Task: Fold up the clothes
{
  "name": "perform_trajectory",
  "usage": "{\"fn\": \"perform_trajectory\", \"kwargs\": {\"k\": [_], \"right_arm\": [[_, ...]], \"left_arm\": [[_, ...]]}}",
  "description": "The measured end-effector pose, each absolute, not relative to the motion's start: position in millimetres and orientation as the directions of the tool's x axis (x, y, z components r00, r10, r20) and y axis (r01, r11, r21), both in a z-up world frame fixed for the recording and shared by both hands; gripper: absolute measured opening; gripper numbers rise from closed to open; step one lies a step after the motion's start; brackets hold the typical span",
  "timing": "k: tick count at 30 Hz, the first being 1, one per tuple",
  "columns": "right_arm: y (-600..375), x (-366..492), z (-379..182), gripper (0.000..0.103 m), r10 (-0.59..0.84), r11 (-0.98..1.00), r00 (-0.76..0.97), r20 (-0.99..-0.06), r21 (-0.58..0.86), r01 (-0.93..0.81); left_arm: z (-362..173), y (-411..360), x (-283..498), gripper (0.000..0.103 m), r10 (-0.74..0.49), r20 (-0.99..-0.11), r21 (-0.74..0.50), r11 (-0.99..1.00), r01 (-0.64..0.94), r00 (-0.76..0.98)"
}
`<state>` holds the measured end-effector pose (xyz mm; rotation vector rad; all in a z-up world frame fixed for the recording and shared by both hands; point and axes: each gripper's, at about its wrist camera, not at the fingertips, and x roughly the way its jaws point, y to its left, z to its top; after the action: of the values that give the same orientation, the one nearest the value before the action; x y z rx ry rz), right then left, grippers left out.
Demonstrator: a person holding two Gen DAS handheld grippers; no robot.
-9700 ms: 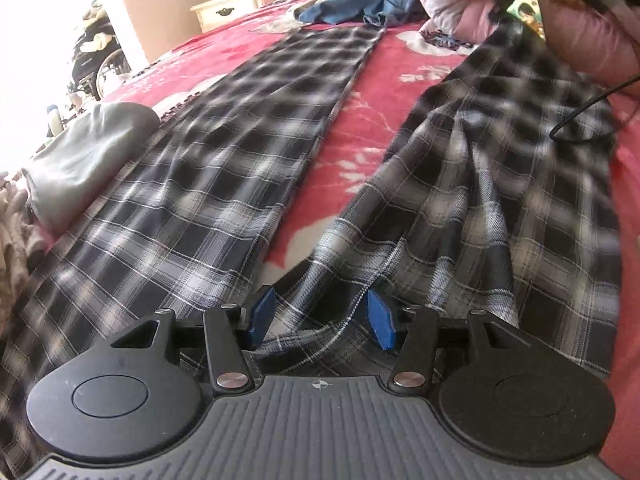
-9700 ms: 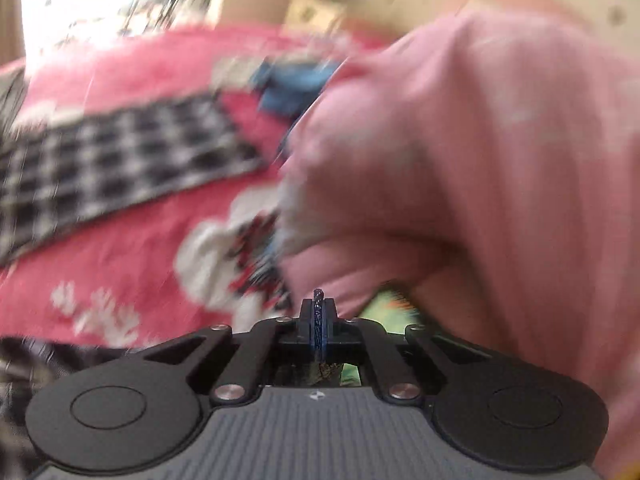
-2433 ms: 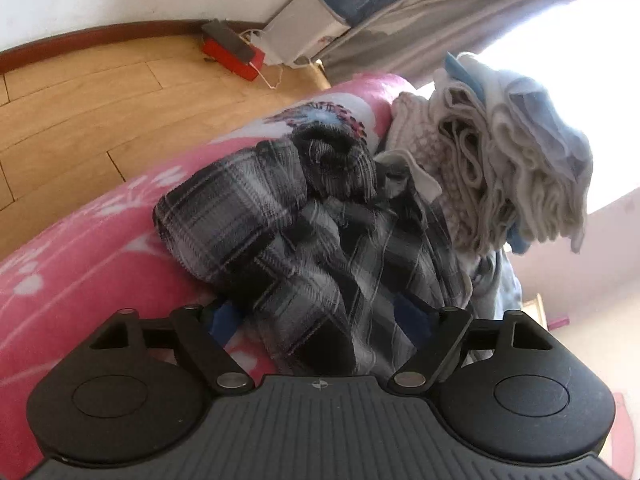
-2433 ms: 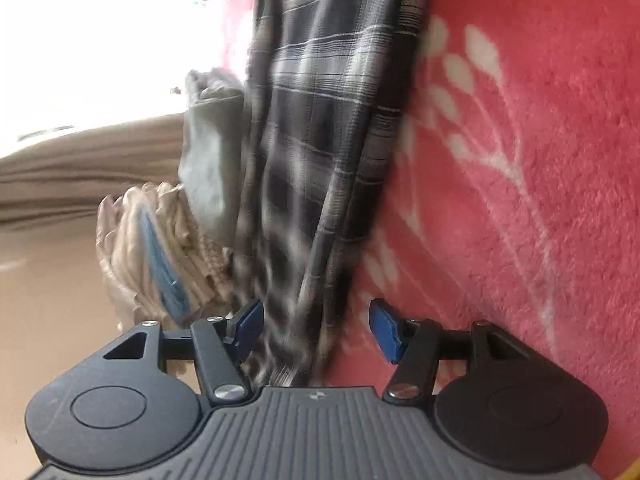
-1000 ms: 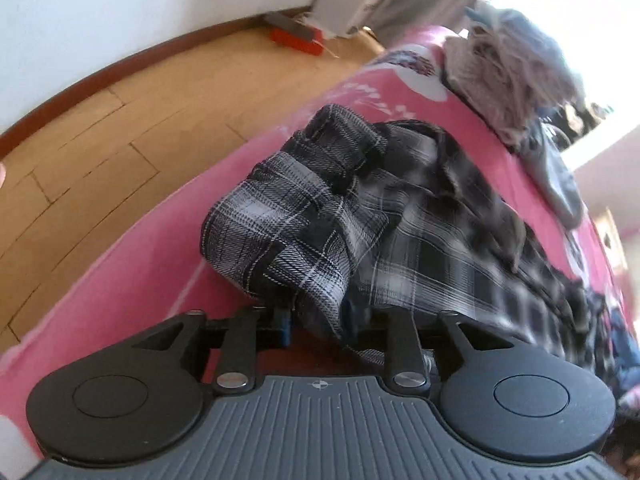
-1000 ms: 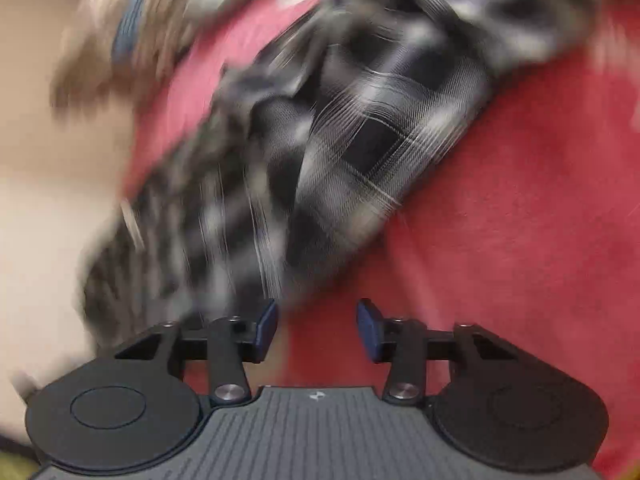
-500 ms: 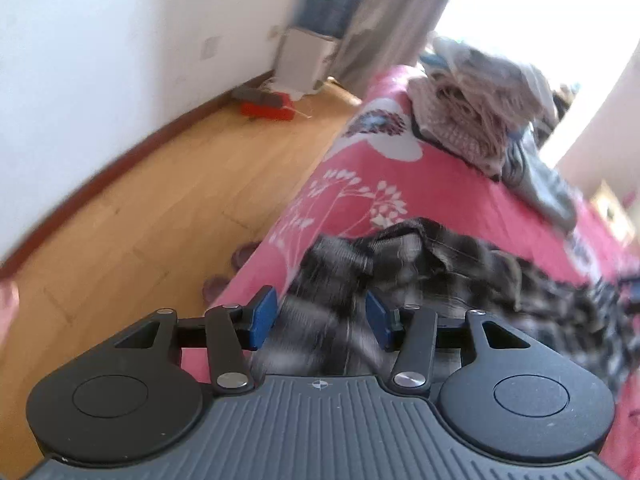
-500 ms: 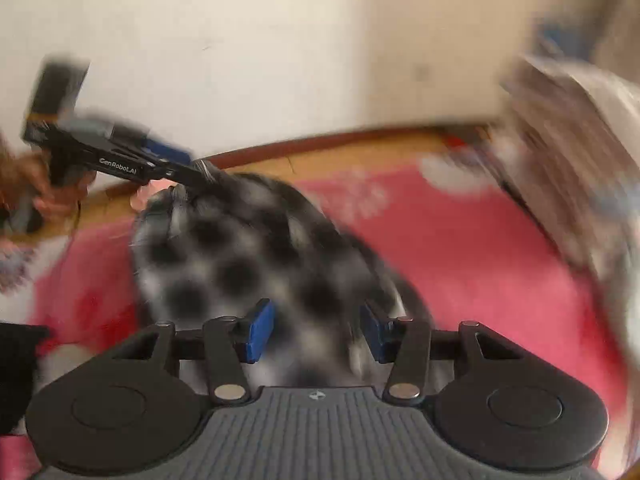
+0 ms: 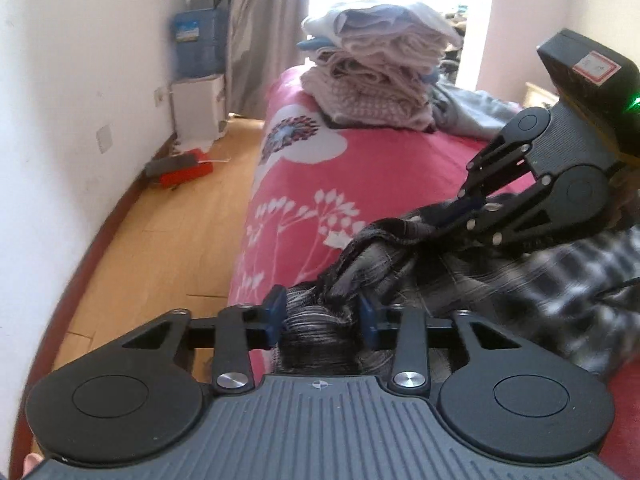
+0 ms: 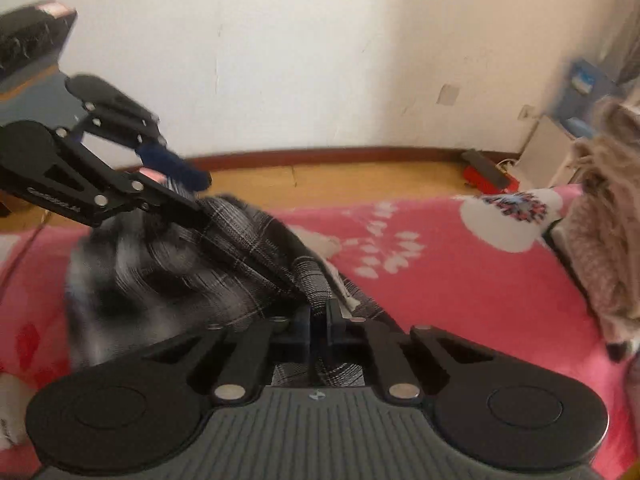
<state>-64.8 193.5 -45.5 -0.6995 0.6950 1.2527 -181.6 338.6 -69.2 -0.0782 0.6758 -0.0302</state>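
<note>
half a second ago both grippers stood open over the plaid garment (image 9: pixel 500 280), the right one seen through heavy blur; now the right gripper (image 10: pixel 319 316) has clamped a fold of the cloth and the left gripper (image 9: pixel 322 316) has narrowed around a bunched edge of it. the right gripper's pads are pinched together on the fabric, which runs up from between them. the left gripper's jaws are closing, with gathered plaid cloth between the blue pads (image 9: pixel 276 314); whether they press it yet cannot be told. the garment lies crumpled on the red floral bedspread (image 9: pixel 360 168), near the bed edge that faces the wooden floor (image 9: pixel 168 216). the left wrist view alone shows the stack of folded clothes (image 9: pixel 376 68) at the far end of the bedspread, with the right gripper beside the garment. the right wrist view alone shows the right pads meeting on the cloth, and the left gripper reaching in at the garment's far side.
</note>
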Motion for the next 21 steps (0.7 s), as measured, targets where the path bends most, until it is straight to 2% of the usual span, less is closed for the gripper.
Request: {"fn": "perform_trajectory", "kwargs": {"k": [2,3,4,8,12,13,14,16,17,18,21], "right_arm": [[191,-64,-35,0.008,0.592,0.187,0.177,-0.786,-0.080,-0.979],[191,-63,-33,0.008,0.593,0.197,0.184,-0.784,-0.079,-0.977],[192,-59,-34,0.008,0.595,0.211,0.190,-0.781,-0.077,-0.974],[213,-38,-57,0.008,0.579,0.250,0.224,-0.784,-0.090,-0.964],[226,-27,-80,0.010,0.546,0.265,0.214,-0.810,-0.075,-0.961],[228,-26,-83,0.010,0.541,0.271,0.217,-0.812,-0.076,-0.960],[227,-25,-83,0.013,0.544,0.281,0.221,-0.810,-0.073,-0.957],[221,-17,-81,0.034,0.550,0.321,0.224,-0.805,-0.043,-0.946],[214,-10,-79,0.050,0.559,0.358,0.225,-0.798,-0.012,-0.934],[208,-2,-76,0.056,0.568,0.393,0.226,-0.792,0.019,-0.919],[164,26,-55,0.056,0.620,0.504,0.225,-0.752,0.162,-0.848]], "left_arm": [[-60,338,-183,0.023,-0.084,-0.609,-0.094,0.995,0.033,0.789],[-55,336,-183,0.016,-0.097,-0.599,-0.095,0.994,0.050,0.795],[-51,335,-182,0.016,-0.104,-0.592,-0.089,0.994,0.064,0.799],[-58,330,-167,0.017,-0.044,-0.598,0.020,0.997,0.070,0.800],[-72,333,-150,0.023,0.007,-0.627,0.058,0.998,0.037,0.779],[-69,335,-150,0.028,0.015,-0.621,0.055,0.998,0.025,0.784],[-64,337,-151,0.029,0.023,-0.613,0.051,0.999,0.010,0.790],[-50,338,-157,0.031,0.039,-0.578,0.033,0.999,-0.024,0.815],[-44,337,-158,0.032,0.018,-0.570,-0.001,1.000,-0.023,0.822],[-39,337,-159,0.033,-0.006,-0.563,-0.037,0.999,-0.018,0.826],[-45,325,-149,0.034,-0.091,-0.594,-0.117,0.993,0.027,0.800]]}}
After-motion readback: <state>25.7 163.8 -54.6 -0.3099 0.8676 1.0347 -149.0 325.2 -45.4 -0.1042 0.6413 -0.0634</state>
